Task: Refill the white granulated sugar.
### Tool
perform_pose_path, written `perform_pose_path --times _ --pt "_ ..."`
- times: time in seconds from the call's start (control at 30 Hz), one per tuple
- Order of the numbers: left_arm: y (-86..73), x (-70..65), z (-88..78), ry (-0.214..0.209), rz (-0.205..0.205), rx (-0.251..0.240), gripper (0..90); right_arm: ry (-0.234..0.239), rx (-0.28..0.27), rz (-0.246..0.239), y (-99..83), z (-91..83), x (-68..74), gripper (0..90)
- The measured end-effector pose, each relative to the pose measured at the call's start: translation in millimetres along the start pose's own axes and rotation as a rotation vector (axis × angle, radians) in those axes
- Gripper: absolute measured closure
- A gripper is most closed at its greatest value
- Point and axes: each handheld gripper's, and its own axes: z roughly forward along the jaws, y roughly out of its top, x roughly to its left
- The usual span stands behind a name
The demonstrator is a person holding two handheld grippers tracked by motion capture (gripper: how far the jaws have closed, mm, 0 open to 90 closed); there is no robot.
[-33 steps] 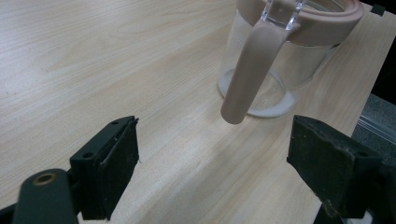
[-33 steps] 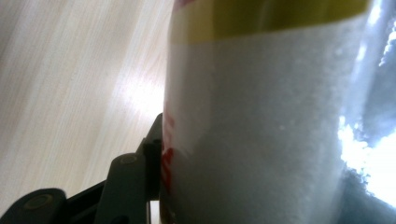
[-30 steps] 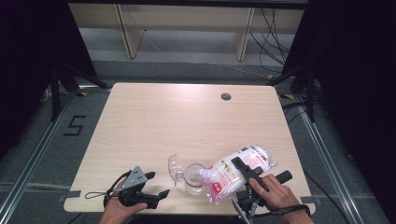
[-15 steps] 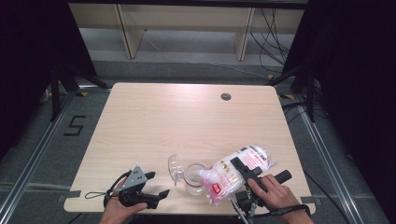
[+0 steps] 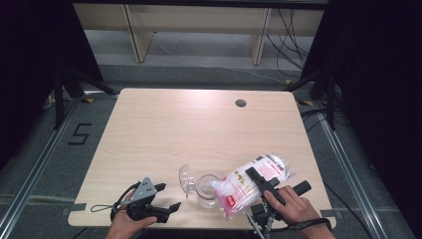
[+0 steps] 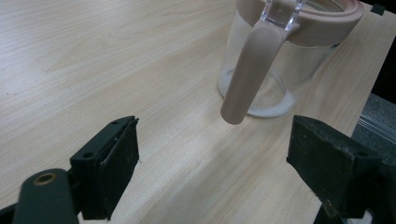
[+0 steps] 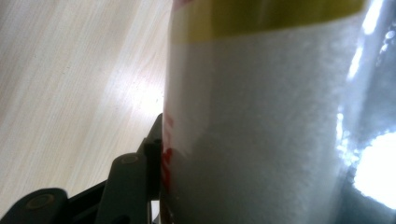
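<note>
The right gripper [image 5: 260, 183] is pinching a clear plastic bag [image 5: 251, 181] of white grains, its jaws pressing on the two sides of the bag. The bag is lying tilted near the front edge of the table [image 5: 199, 124], at about five o'clock from the table's middle, and its lower corner is reaching over the open mouth of a glass jar [image 5: 206, 189]. The jar's clear lid [image 5: 185, 178] is standing open at ten o'clock of the jar. In the left gripper view, the jar [image 6: 280, 60] is showing a beige rim and a beige handle [image 6: 247, 70], with a thin white layer on the bottom.

I am judging the bag as soft and rather heavy: the grains are shifting inside, the film is slippery and is sagging around the jaws, so the middle of the bag is the safer place for holding. The jar is stiff and fragile; its handle is the natural place to take it.

The left gripper [image 5: 166, 196] is resting at eight o'clock of the jar, its jaws spread wide and holding nothing.

Compared with one second ago, nothing visible is changing: bag, jar and both hands are staying in the same places.
</note>
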Motion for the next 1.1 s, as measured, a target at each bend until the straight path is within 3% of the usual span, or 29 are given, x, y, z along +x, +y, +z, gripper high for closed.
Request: perform_pose_path --times 0.07,0.37,0.77,0.83,1.1 --pt "0.0 0.0 -0.1 0.0 0.001 0.0 16.0 0.014 0.017 0.018 0.3 -1.4 1.1 52.7" --pt "0.0 -0.3 -0.1 0.008 0.004 0.001 16.2 0.002 0.013 0.004 1.1 -1.5 1.5 52.9" --pt "0.0 -0.1 0.1 0.002 0.002 0.0 16.2 0.001 0.011 -0.066 1.7 -1.5 -5.3 53.2" --pt "0.0 0.0 0.0 0.002 0.004 0.0 16.2 0.006 0.023 -0.045 1.7 -2.5 -3.7 53.2" --pt "0.4 0.2 -0.4 0.004 0.014 0.006 16.5 -0.002 0.014 -0.081 1.6 -1.8 -5.5 53.5"
